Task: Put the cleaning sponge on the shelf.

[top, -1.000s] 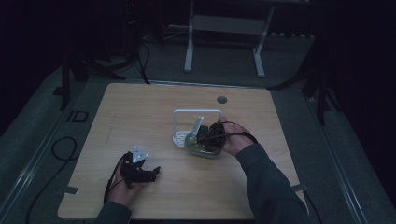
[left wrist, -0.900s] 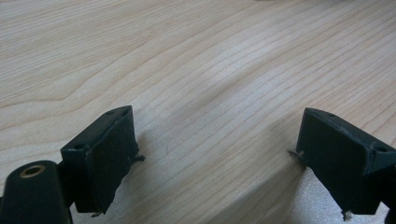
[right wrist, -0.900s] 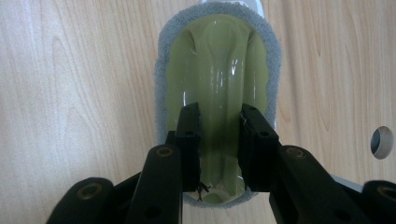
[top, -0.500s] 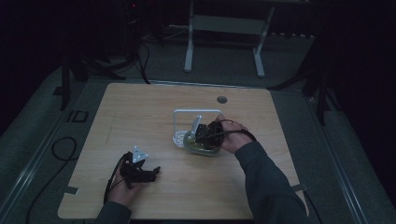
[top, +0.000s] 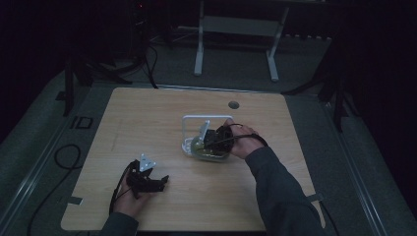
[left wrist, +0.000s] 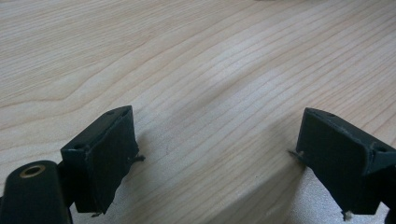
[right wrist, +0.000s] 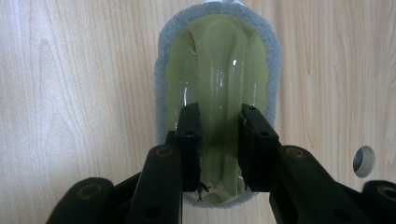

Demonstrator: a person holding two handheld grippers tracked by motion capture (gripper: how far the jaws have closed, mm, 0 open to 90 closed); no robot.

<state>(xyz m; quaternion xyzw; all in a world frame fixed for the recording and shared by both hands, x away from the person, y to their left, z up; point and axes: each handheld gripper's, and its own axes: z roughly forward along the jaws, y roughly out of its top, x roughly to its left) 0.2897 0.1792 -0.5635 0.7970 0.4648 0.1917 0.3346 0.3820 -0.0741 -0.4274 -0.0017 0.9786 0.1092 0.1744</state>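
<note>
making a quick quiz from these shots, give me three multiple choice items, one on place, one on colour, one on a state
1. Where is the left claw?
A. over the white rack
B. low over bare table near the front left
C. off the table

2. What colour is the grip of the scrubber under the right claw?
A. red
B. yellow-green
C. blue

3. How do the left claw's jaws stand?
A. wide apart, nothing between
B. shut on a sponge
C. shut on a cable

Answers: 1 B, the high view shows it over the wooden table, apart from the white rack. 2 B, the right gripper view shows a yellow-green grip with a grey pad around it. 3 A, the left gripper view shows bare wood between them.
</note>
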